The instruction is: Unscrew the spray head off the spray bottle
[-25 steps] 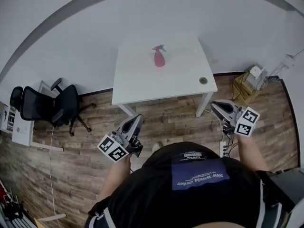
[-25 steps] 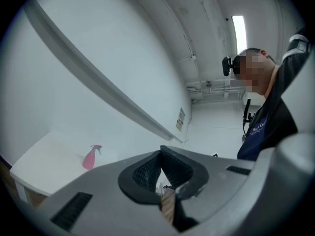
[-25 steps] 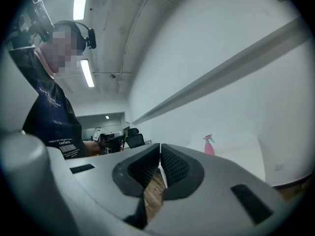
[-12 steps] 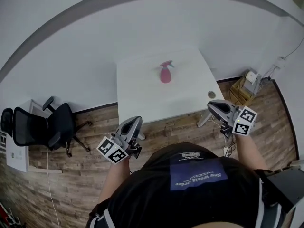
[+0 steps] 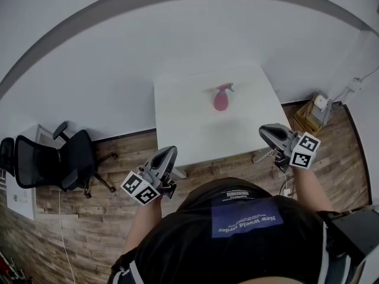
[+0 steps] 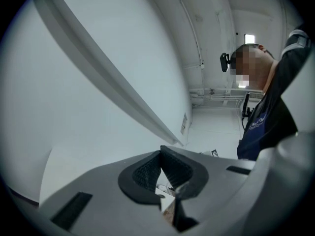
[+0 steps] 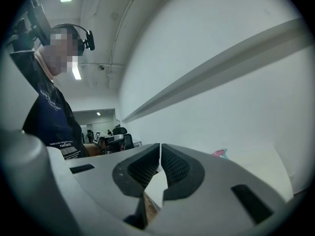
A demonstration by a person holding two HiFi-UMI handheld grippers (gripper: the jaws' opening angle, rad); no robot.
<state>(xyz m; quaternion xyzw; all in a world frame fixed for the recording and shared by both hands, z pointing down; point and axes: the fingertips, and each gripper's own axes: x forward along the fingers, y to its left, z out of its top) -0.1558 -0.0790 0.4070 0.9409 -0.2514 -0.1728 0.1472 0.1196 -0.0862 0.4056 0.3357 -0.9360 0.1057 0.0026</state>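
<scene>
**Spray bottle upright on the table, well apart from two closed, empty grippers**

In the head view the pink spray bottle [image 5: 221,102] is seen standing upright on the white table [image 5: 183,129], towards the far side of the top. The spray head [image 5: 224,88] is still seated on it. Nothing else is seen on the table.

The left gripper [image 5: 171,151] is held at the table's near left corner. The right gripper [image 5: 265,129] is held at the table's right edge, close to the near right corner. The bottle lies between the two across the view and beyond both, well apart from either; it is touched by neither.

In the left gripper view the fingers [image 6: 142,171] are shown brought together, tips meeting, with nothing held between them. Only the white wall and a grey band along it are seen ahead, and the bottle is not shown there.

In the right gripper view the fingers [image 7: 174,168] are likewise pressed together, and nothing is gripped. A small pink part of the bottle is seen to the right of the finger line, far beyond the tips.

A black office chair [image 5: 59,158] is seen on the wooden floor [image 5: 100,218], left of the table.
</scene>
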